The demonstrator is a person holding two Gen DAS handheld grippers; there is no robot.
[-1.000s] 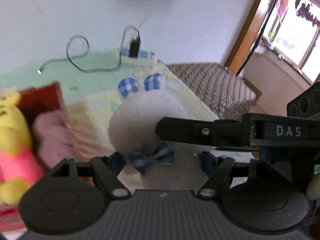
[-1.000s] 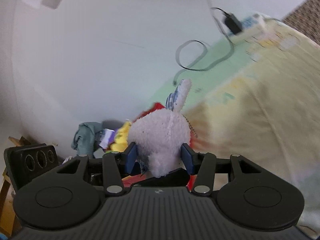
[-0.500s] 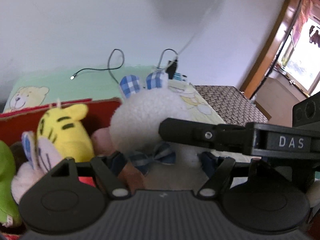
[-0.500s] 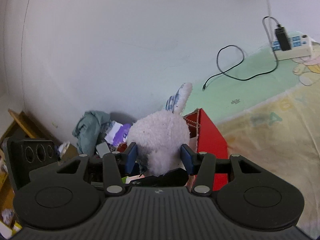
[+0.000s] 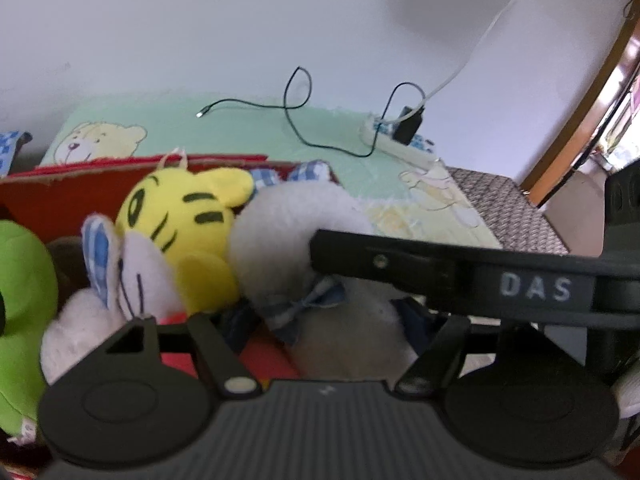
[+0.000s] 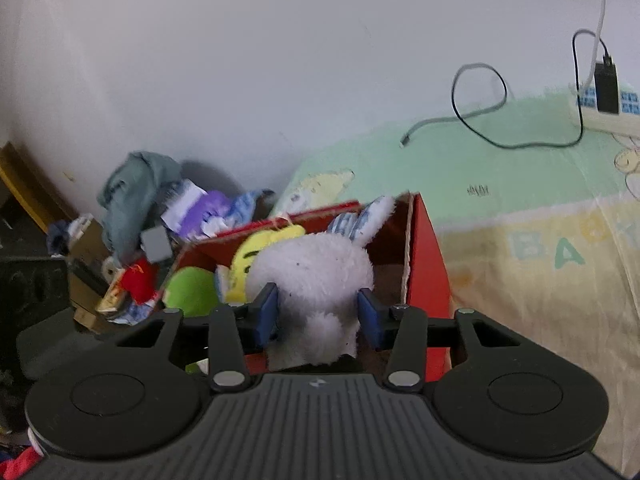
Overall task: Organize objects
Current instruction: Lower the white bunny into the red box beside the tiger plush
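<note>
Your right hand-held gripper (image 6: pixel 318 314) pinched the white plush rabbit (image 6: pixel 316 276) by its body, blue pads pressed into the fur on both sides. The rabbit hung over the open top of the red box (image 6: pixel 424 256), at its right end, checked ears pointing toward the far wall of the box.

From the left wrist view, your left hand-held gripper (image 5: pixel 320 320) sat around the same white plush rabbit (image 5: pixel 288 224) at its blue checked bow; its pads were mostly hidden by fur and by the other tool's black bar, so I could not tell whether it gripped.

Inside the red box (image 5: pixel 60 196): a yellow tiger plush (image 5: pixel 184 216) touching the rabbit's left side, a smaller white plush with a blue checked ear (image 5: pixel 120 276) in front of it, and a green plush (image 5: pixel 20 300) at the left edge.

The box stood on a bed with a pale green and yellow cartoon-print sheet (image 6: pixel 520 216). A black cable (image 6: pixel 480 108) looped across the sheet to a white power strip (image 6: pixel 608 116) with a black charger plugged in. A plain white wall backed the bed. Left of the box lay a heap of clothes and clutter (image 6: pixel 136 208).
</note>
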